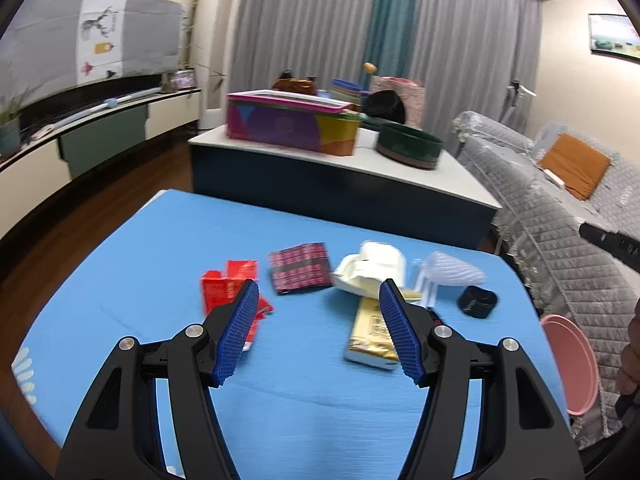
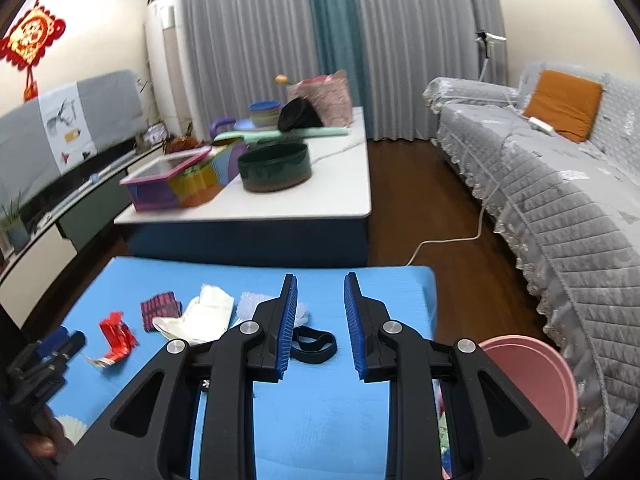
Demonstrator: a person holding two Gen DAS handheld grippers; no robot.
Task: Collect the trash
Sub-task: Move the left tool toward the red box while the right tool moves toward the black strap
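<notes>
Trash lies on a blue table [image 1: 168,248]: a red wrapper [image 1: 226,290], a pink-and-black checked packet [image 1: 301,267], a crumpled white carton [image 1: 374,268], a gold packet [image 1: 370,334], a clear plastic cup [image 1: 452,270] and a black band [image 1: 478,301]. My left gripper [image 1: 318,298] is open and empty above the table, between the red wrapper and the gold packet. My right gripper [image 2: 321,286] is open and empty, above the black band [image 2: 316,346]. The red wrapper [image 2: 118,336], checked packet [image 2: 160,308] and white carton [image 2: 200,316] lie to its left.
A pink bin [image 2: 532,384] stands at the table's right edge, also in the left wrist view [image 1: 570,364]. A low white table [image 2: 280,204] with boxes and a dark round tub [image 2: 276,168] stands behind. A grey sofa [image 2: 560,184] is at right.
</notes>
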